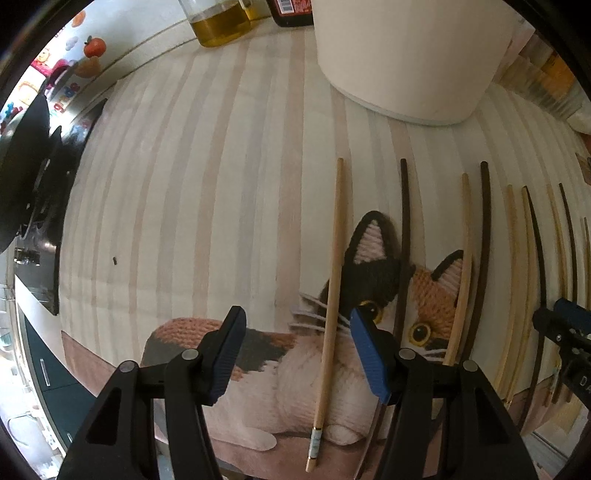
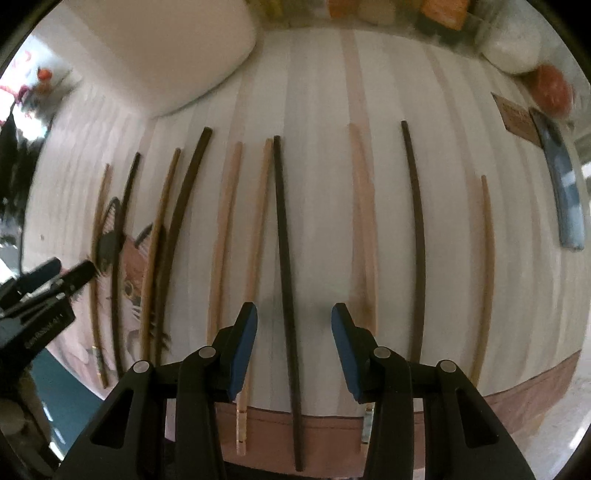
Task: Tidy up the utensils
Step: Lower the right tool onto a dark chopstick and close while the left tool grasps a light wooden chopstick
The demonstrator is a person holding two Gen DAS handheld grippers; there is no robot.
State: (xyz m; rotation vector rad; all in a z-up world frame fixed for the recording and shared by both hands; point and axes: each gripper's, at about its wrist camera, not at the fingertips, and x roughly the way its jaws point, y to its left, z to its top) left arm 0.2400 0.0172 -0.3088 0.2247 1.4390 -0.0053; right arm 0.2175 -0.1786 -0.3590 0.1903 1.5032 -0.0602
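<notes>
Several light and dark chopsticks lie side by side on a striped mat printed with a knitted cat. My left gripper points down over the cat and is open. A light wooden chopstick lies between its blue pads, nearer the right one, touching neither. My right gripper is also open, straddling a dark chopstick that runs up the middle of the gap without touching the pads. Each gripper shows at the edge of the other's view: the right gripper and the left gripper.
A big white round container stands at the back of the mat, with an oil bottle and a dark bottle behind it. A black pan sits at the left. A blue object, a brown card and a red-orange thing lie at the right.
</notes>
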